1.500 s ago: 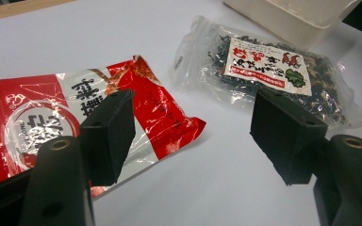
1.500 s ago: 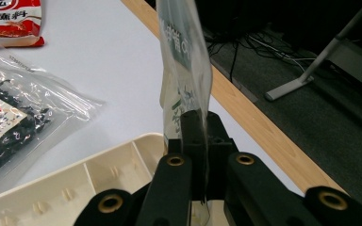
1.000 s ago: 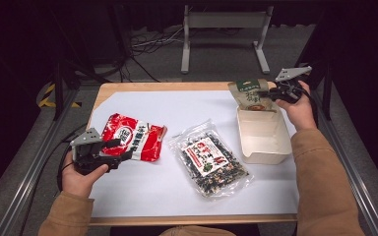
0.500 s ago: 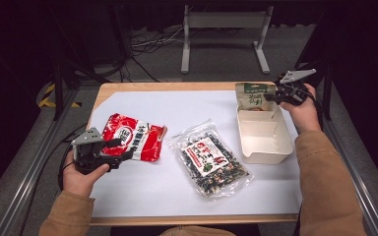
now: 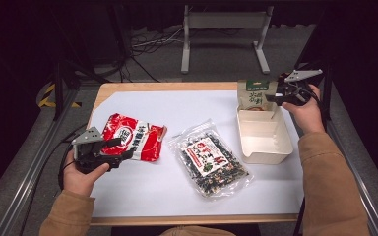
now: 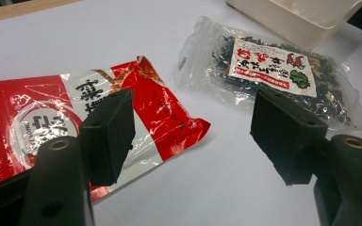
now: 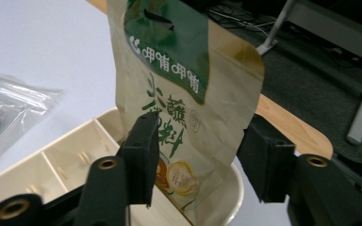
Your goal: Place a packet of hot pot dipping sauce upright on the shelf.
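Nearest to me, my left gripper (image 5: 120, 153) rests low over the white table (image 5: 177, 196), its 2 jaws spread wide and grasping nothing. In the left gripper view, 1 pad overlaps the near edge of the red snack packet (image 6: 52, 122), which lies flat; the other pad hangs over bare table. The left hand (image 5: 81, 172) wraps the gripper body from below.

At mid-table lies the clear bag of dark seaweed (image 5: 209, 160), flat, just beside the red snack packet (image 5: 133, 140) and apart from it. Its red-and-white label faces up.

Farther, at my right, sits the cream tray (image 5: 275, 147), divided into compartments. The kraft pouch with a green top (image 5: 256, 96) stands upright at the tray's far end, its base inside the tray.

My right gripper (image 5: 275, 97) is held at the pouch, level with its upper half. In the right gripper view, the pouch (image 7: 184, 94) stands between the 2 pads; the jaws have just been opening, and a gap shows on each side, so the pouch is released. I cannot tell which compartment holds its base. The right hand (image 5: 302, 110) grips from behind.
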Demonstrator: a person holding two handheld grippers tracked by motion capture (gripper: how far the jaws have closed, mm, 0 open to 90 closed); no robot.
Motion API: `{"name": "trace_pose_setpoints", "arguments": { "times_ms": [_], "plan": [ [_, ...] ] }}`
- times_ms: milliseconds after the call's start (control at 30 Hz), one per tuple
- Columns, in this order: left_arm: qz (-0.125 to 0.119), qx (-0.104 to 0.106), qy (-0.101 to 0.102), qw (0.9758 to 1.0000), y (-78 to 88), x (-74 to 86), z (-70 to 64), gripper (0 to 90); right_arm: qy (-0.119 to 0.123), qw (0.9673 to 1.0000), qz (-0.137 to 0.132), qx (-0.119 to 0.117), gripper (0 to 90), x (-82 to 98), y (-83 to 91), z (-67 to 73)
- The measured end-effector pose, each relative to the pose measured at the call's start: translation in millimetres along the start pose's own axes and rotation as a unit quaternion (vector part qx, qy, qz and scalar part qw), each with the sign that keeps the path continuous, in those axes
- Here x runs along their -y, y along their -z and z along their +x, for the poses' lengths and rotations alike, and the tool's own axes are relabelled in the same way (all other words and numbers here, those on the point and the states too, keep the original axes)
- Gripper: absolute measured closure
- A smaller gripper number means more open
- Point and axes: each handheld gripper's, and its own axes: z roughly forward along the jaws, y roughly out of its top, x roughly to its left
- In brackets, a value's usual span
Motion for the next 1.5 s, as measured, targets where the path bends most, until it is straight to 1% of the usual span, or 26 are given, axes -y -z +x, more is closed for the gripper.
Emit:
{"name": "trace_pose_setpoints", "arguments": {
  "times_ms": [67, 133, 167, 200, 267, 367, 433, 500, 600, 667, 700, 733, 767, 867, 967, 1000, 1100, 1133, 1200, 1233, 1267, 1300, 1333, 1400, 1433, 1500],
  "plan": [
    [0.001, -0.002, -0.003, 1.0, 0.8, -0.4, 1.1, 31.3, -0.012, 0.9999, -0.007, 0.005, 43.1, 0.0, 2.1, 0.2],
    [-0.001, -0.006, 0.0, 1.0, 1.4, -0.3, 1.7, 31.0, -0.018, 0.9997, -0.01, 0.011, 40.4, -0.4, 5.2, 1.6],
    [-0.001, -0.008, -0.003, 1.0, 1.8, -0.5, 2.9, 31.0, -0.022, 0.9995, -0.016, 0.015, 38.4, -0.8, 7.9, 2.7],
    [-0.002, -0.006, 0.002, 1.0, 2.3, -0.4, 3.4, 31.0, -0.026, 0.9993, -0.02, 0.017, 37.2, -1.0, 9.8, 3.4],
    [-0.005, -0.009, 0.006, 0.9999, 3.0, -0.9, 5.1, 31.0, -0.035, 0.9988, -0.026, 0.025, 35.8, -1.4, 14.7, 5.2],
    [-0.01, -0.01, 0.006, 0.9999, 3.2, -2.4, 6.3, 31.0, -0.03, 0.9983, -0.015, 0.048, 33.8, -3.1, 22.5, 8.9],
    [-0.01, -0.011, 0.002, 0.9999, 3.4, -3.5, 6.9, 30.9, -0.031, 0.998, -0.023, 0.051, 32.3, -3.9, 28.4, 12.7],
    [-0.01, -0.013, 0.003, 0.9999, 3.5, -4.1, 7.2, 30.8, -0.031, 0.9975, -0.022, 0.059, 31.1, -5.3, 37.8, 18.1],
    [-0.013, -0.012, 0.002, 0.9998, 3.8, -5.6, 8.4, 30.8, -0.031, 0.9975, -0.023, 0.06, 30.7, -6.4, 48.4, 27.1],
    [-0.017, -0.011, 0.005, 0.9998, 3.7, -6.5, 8.2, 30.8, -0.031, 0.9979, -0.025, 0.052, 30.3, -7.2, 54.6, 34.6],
    [-0.017, -0.011, 0.005, 0.9998, 3.7, -6.5, 8.2, 30.8, -0.031, 0.9979, -0.025, 0.052, 30.3, -7.2, 54.6, 34.6],
    [-0.017, -0.013, 0.002, 0.9998, 3.8, -7.3, 8.7, 30.8, -0.03, 0.9979, -0.028, 0.05, 30.3, -7.6, 57.5, 38.6],
    [-0.016, -0.012, 0.003, 0.9998, 4.1, -7.8, 8.7, 30.9, -0.031, 0.9979, -0.032, 0.046, 30.3, -7.8, 61.1, 43.6],
    [-0.017, -0.012, 0.002, 0.9998, 3.4, -9.0, 9.1, 30.8, -0.039, 0.9978, -0.044, 0.029, 29.9, -7.4, 68.6, 57.2],
    [-0.018, -0.015, 0.002, 0.9997, 3.5, -9.0, 9.1, 30.9, -0.039, 0.9979, -0.048, 0.019, 29.7, -6.1, 72.4, 67.1],
    [-0.019, -0.017, -0.001, 0.9997, 4.0, -9.0, 9.9, 30.8, -0.039, 0.998, -0.049, 0.014, 29.7, -5.4, 73.8, 70.5],
    [-0.019, -0.021, 0.0, 0.9996, 6.1, -8.6, 11.9, 30.9, -0.039, 0.9975, -0.059, 0.0, 29.7, -3.5, 77.6, 79.9],
    [-0.02, -0.025, 0.005, 0.9995, 6.6, -8.2, 11.8, 30.9, -0.039, 0.9972, -0.063, -0.005, 29.6, -2.9, 78.5, 82.7],
    [-0.02, -0.032, 0.003, 0.9993, 8.1, -7.7, 13.8, 31.0, -0.037, 0.9969, -0.068, -0.012, 29.5, -1.9, 80.0, 88.4],
    [-0.02, -0.034, 0.01, 0.9992, 8.8, -7.2, 13.7, 31.1, -0.037, 0.9968, -0.069, -0.016, 29.4, -1.3, 80.6, 91.4],
    [-0.022, -0.04, 0.012, 0.9989, 9.7, -7.0, 14.4, 31.0, -0.037, 0.9967, -0.07, -0.021, 29.5, -0.6, 81.0, 94.4],
    [-0.023, -0.042, 0.016, 0.9987, 10.8, -7.0, 14.7, 30.8, -0.037, 0.9963, -0.073, -0.028, 29.9, 0.2, 81.1, 97.9],
    [-0.025, -0.044, 0.013, 0.9986, 11.6, -7.2, 15.7, 30.5, -0.035, 0.9962, -0.073, -0.032, 30.6, 1.1, 81.5, 100.7],
    [-0.028, -0.05, 0.019, 0.9982, 12.9, -6.9, 16.5, 30.6, -0.031, 0.996, -0.075, -0.036, 31.3, 2.4, 81.7, 105.6],
    [-0.028, -0.051, 0.016, 0.9982, 13.6, -6.9, 17.5, 30.6, -0.027, 0.9961, -0.074, -0.039, 31.5, 3.5, 82.3, 108.9],
    [-0.027, -0.05, 0.019, 0.9982, 14.8, -6.7, 18.4, 30.8, -0.029, 0.9956, -0.077, -0.044, 31.5, 5.0, 83.7, 114.1]
  ]
}}
